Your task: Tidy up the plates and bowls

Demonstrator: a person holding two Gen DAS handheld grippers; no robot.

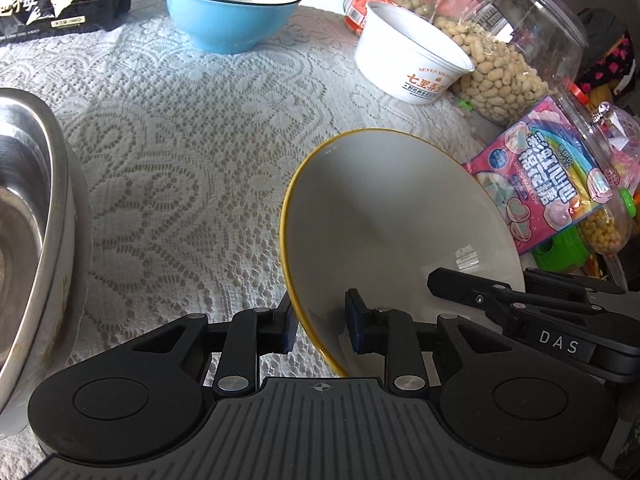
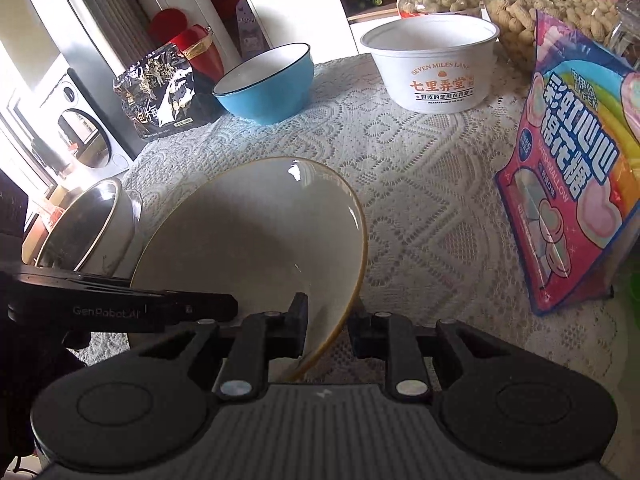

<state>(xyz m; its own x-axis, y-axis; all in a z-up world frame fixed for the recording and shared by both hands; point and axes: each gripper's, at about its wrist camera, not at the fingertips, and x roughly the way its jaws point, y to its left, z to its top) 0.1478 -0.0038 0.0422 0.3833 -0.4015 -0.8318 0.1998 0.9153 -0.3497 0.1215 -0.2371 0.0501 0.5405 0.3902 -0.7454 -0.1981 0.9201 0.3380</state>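
Both grippers straddle the same piece: the shallow white ceramic bowl with a yellow rim (image 1: 400, 216), which sits tilted over the lace-covered desk (image 1: 168, 184).

Your left gripper (image 1: 322, 326) has one pad outside the wall and one inside, and the rim runs between them. The pads stand wide, with a clear gap on either side of the rim, so nothing is clamped here.

Your right gripper (image 2: 334, 330) brackets the opposite edge the same way: left finger inside the bowl, right finger outside. There is a gap here too, so it is parted around the rim rather than pinching it.

Judgement: a two-sided hold suits a wide, slick bowl, since one pinch alone would let it swing. With both sets of pads loose, I cannot tell what carries the tilt; the bowl's underside is hidden in both views.

Likely destinations:
- The sky-blue ceramic bowl with a dark rim (image 1: 234, 8) at the far edge, upright and empty.
- The white paper tub with orange lettering (image 1: 412, 56), to the right of the blue bowl and just beside the clear jars of peanuts (image 1: 500, 52).
- The stainless-steel basin (image 1: 28, 216), close on your left.

The pink marshmallow bag (image 2: 576, 168) stands near the right side of the bowl, so mind it when swinging that way.

The black snack pouch (image 2: 160, 96) sits well apart, beside the blue bowl.
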